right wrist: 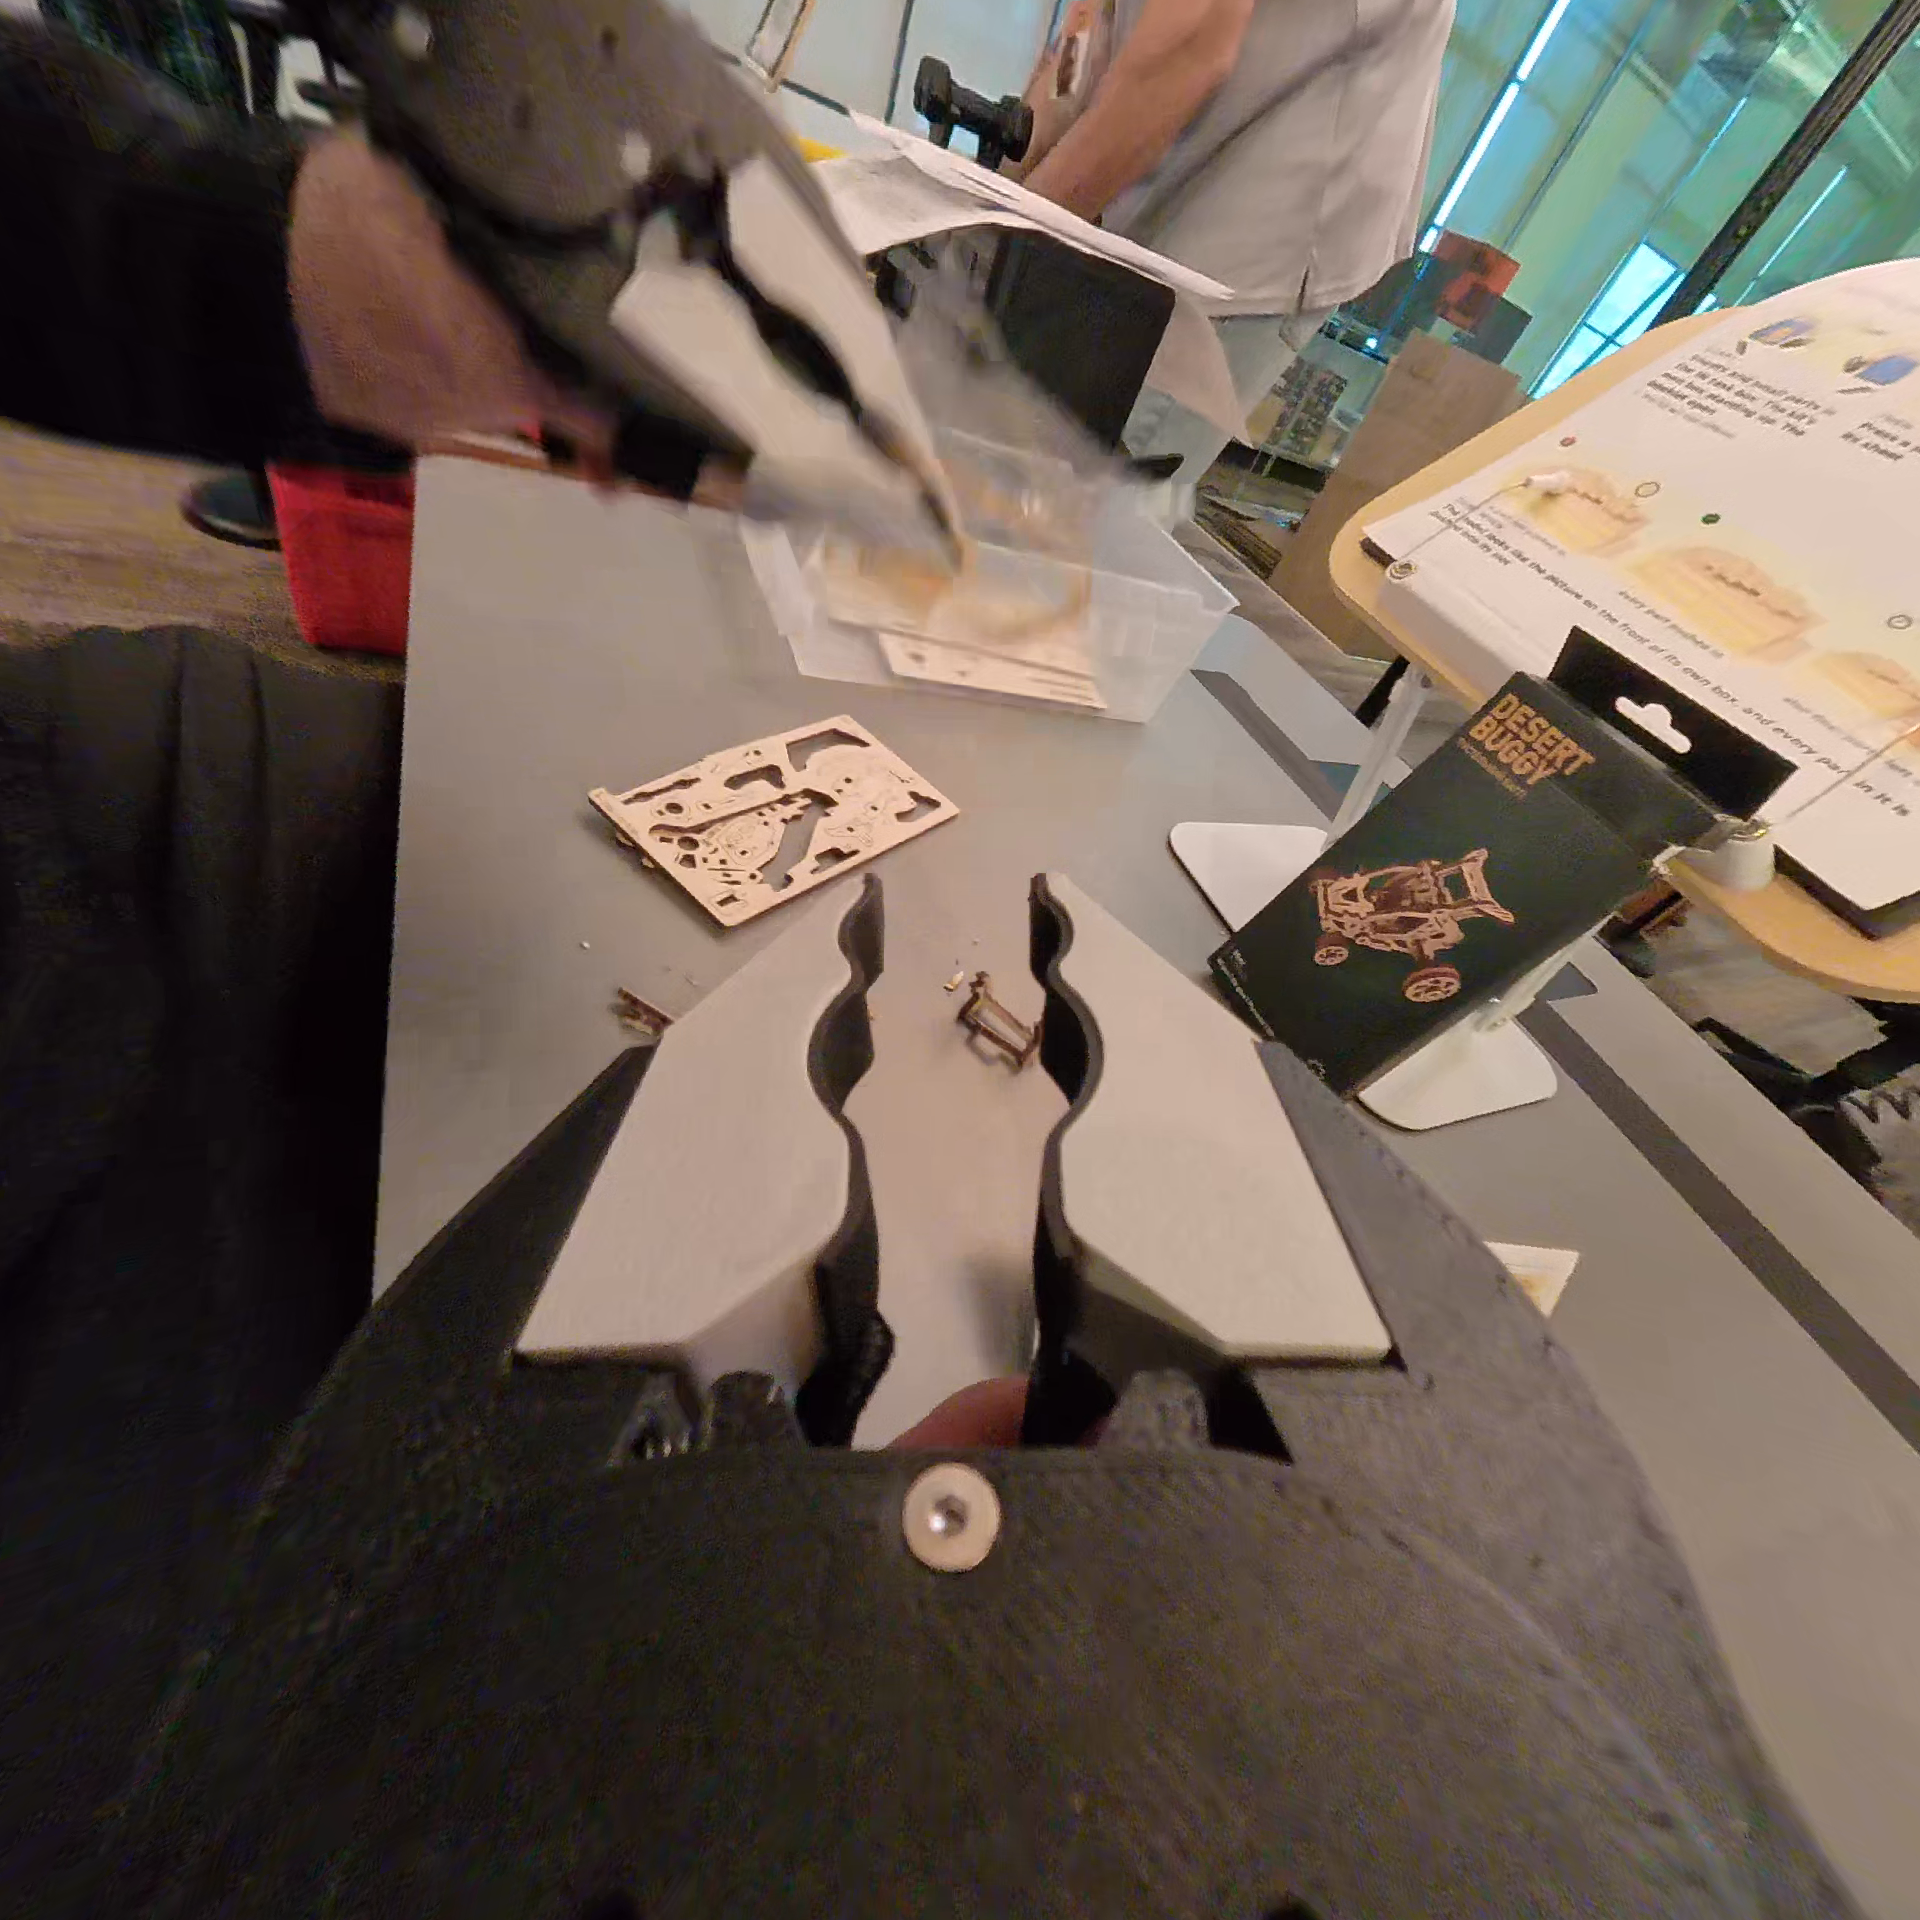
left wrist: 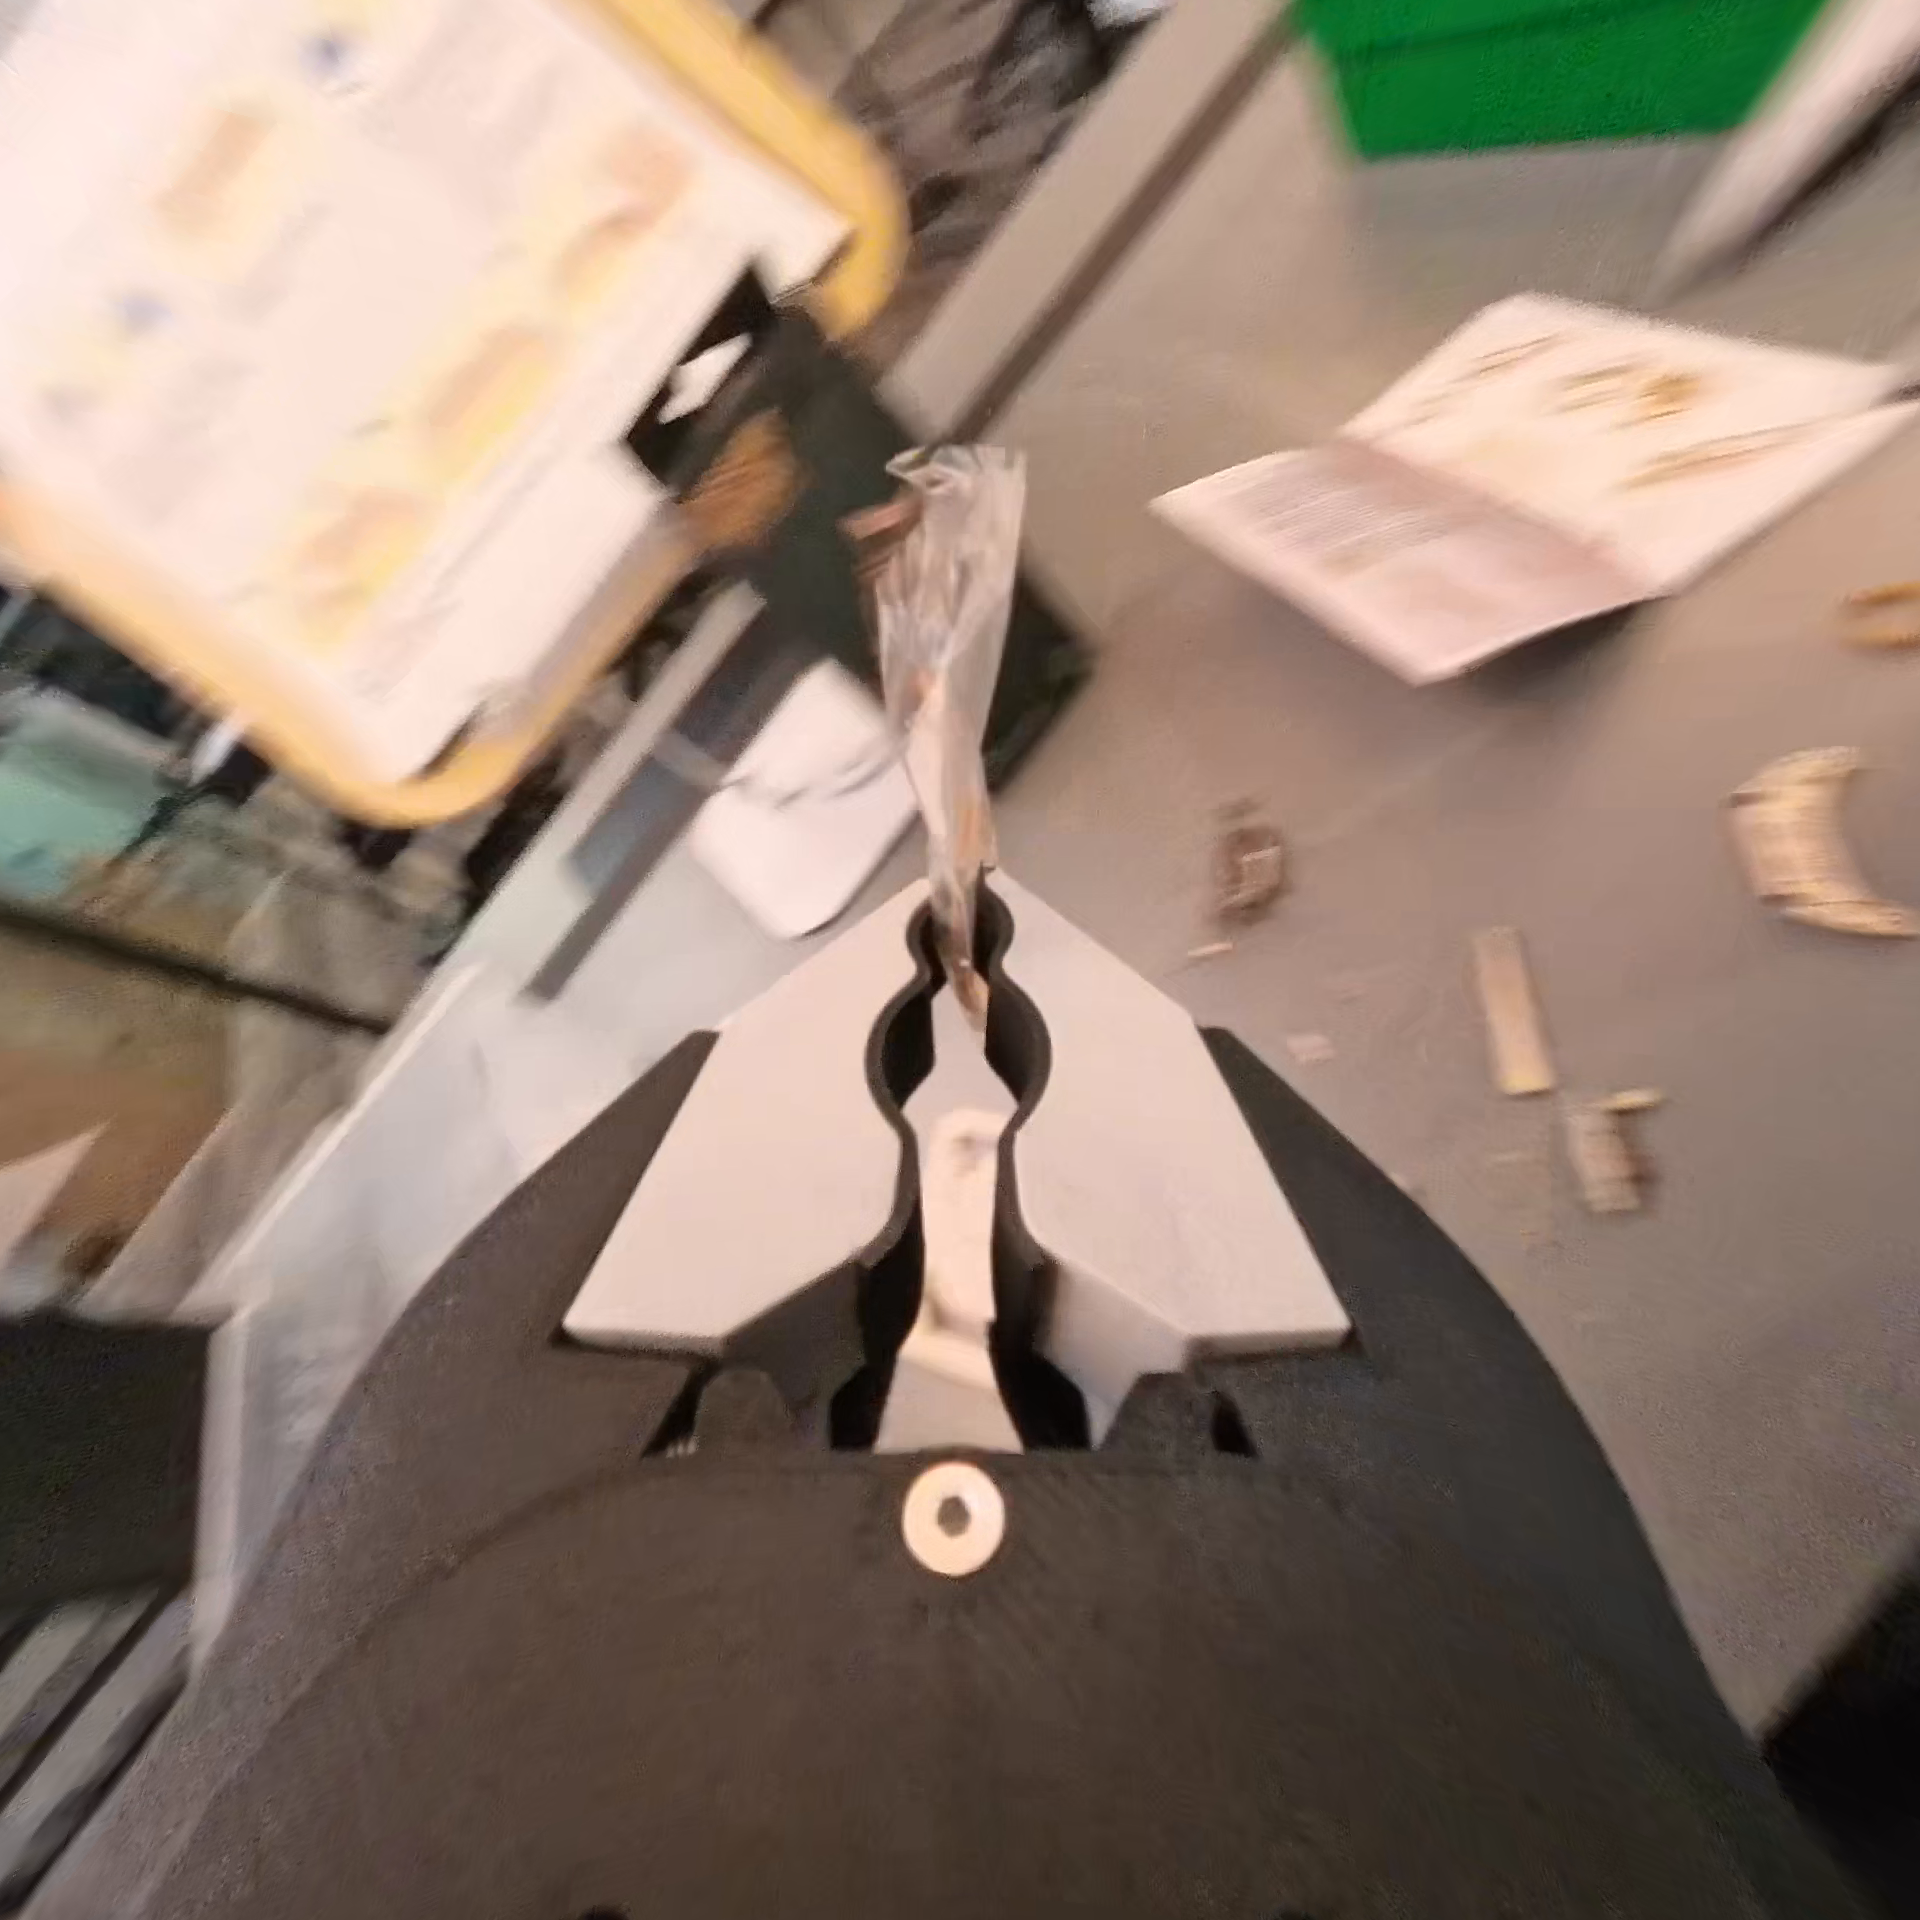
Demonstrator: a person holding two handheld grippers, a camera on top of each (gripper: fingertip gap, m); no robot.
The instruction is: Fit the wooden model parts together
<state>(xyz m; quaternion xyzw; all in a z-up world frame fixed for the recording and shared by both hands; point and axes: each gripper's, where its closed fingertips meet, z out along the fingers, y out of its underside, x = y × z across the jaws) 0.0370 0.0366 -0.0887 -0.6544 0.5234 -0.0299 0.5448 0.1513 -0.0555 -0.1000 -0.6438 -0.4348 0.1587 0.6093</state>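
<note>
Gaping at six o'clock, right claw (right wrist: 956,914) idling over small wooden frame (right wrist: 1000,1023) on tabletop (right wrist: 540,644); left claw (left wrist: 961,920) pinching clear bag (left wrist: 951,644), still unpacking; needing bag released, then frame gripped.

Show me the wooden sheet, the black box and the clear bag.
Wooden sheet (right wrist: 774,818): right wrist view, its middle.
Black box (right wrist: 1455,894): right wrist view, its front face.
Clear bag (left wrist: 951,623): left wrist view, its middle.

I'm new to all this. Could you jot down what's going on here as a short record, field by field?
Setting: grey table
Left gripper: fingers shut on a clear plastic bag
Right gripper: fingers open, holding nothing
Under the right gripper: small wooden assembly on the table
Nearby: punched wooden sheet, dark model box, clear tray
</note>
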